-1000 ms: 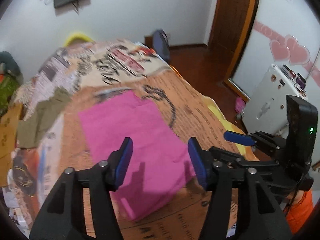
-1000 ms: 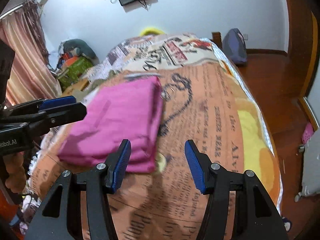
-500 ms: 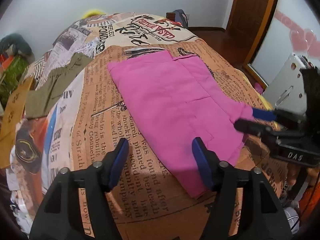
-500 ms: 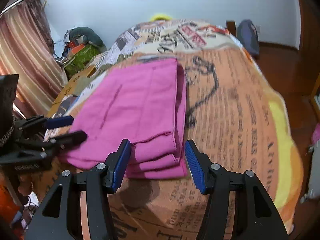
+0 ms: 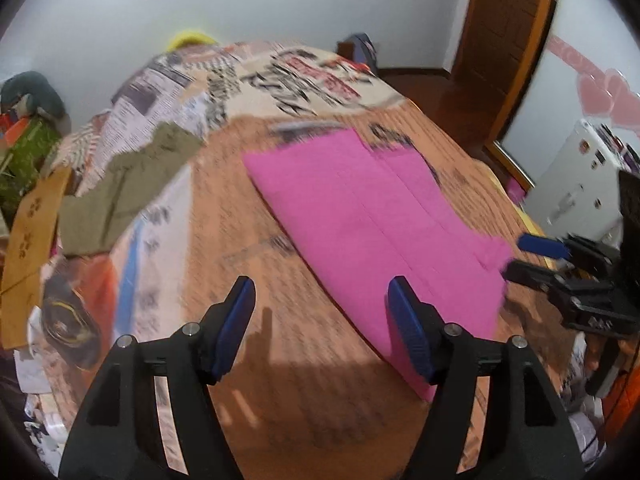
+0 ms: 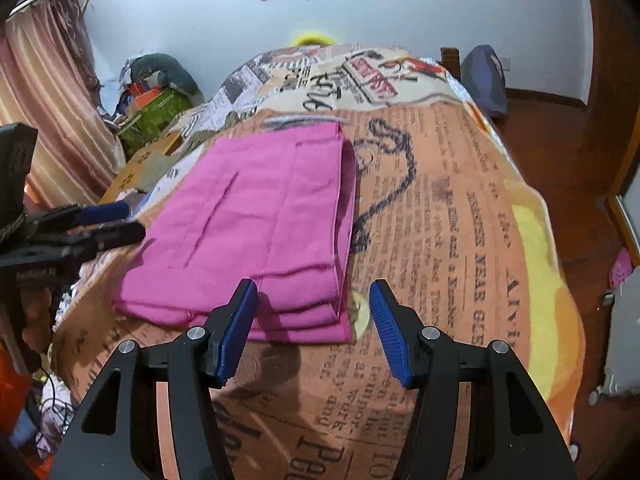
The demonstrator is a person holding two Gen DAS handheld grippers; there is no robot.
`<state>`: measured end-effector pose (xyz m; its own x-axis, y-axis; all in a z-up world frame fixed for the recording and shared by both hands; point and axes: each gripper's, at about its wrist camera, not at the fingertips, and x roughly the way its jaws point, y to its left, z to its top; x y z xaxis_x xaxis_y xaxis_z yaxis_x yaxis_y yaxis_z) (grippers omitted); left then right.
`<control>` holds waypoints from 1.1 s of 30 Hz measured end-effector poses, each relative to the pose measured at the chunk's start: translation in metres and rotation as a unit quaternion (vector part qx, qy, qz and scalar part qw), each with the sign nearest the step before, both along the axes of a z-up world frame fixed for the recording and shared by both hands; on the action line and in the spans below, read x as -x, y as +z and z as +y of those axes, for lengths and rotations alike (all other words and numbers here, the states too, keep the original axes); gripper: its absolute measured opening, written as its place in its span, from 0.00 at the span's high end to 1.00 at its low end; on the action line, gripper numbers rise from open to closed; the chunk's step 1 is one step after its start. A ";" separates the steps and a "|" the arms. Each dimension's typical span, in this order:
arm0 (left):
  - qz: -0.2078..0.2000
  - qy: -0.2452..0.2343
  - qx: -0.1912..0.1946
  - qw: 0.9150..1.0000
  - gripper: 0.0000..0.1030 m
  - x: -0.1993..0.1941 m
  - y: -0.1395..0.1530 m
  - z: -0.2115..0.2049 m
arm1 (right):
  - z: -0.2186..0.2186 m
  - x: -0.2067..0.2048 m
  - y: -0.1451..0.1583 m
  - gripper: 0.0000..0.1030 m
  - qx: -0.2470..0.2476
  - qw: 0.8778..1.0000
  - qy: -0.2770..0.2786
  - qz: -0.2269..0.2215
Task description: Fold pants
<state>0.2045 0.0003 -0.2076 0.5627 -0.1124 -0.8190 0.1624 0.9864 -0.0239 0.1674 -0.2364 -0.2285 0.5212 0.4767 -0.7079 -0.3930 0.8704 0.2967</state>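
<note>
Folded bright pink cloth pants (image 6: 256, 224) on newspaper-print bedspread (image 6: 460, 220); left gripper (image 5: 320, 320) and right gripper (image 6: 314, 320), jaws apart, empty

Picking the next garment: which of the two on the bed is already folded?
The pink pants, stacked in flat layers nearest both grippers. The olive garment lies rumpled and spread out near the bed's far left edge.

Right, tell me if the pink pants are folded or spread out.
Folded. The pink pants lie as a compact rectangle on the bedspread, with several stacked layers showing along the near edge.
</note>
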 end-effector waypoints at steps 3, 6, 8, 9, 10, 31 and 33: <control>-0.004 0.021 0.005 1.000 0.33 -0.029 0.006 0.016 | 0.005 -0.007 0.007 0.46 -0.013 1.000 0.000 -0.010; 0.005 0.033 0.023 0.999 0.33 -0.059 0.003 0.028 | 0.014 -0.015 0.005 0.46 -0.016 1.000 0.004 -0.009; 0.016 0.036 0.038 0.999 0.33 -0.080 -0.004 0.035 | 0.019 -0.020 -0.002 0.46 -0.015 1.000 0.007 -0.001; 0.022 0.035 0.044 0.998 0.33 -0.089 -0.008 0.037 | 0.023 -0.023 -0.007 0.46 -0.013 1.000 0.008 0.006; 0.029 0.030 0.053 0.998 0.33 -0.099 -0.013 0.038 | 0.025 -0.025 -0.011 0.46 -0.012 1.000 0.008 0.011; 0.082 0.008 0.104 0.991 0.88 -0.162 -0.059 0.055 | 0.031 -0.038 -0.023 0.45 -0.007 0.999 0.017 0.034; 0.079 0.017 0.100 0.992 0.90 -0.154 -0.054 0.059 | 0.029 -0.038 -0.020 0.45 -0.003 0.999 0.014 0.034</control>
<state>0.3587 0.0589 -0.2614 0.4359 -0.2651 -0.8601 0.1073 0.9641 -0.2428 0.2052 -0.2071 -0.2488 0.4584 0.4940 -0.7388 -0.3955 0.8578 0.3282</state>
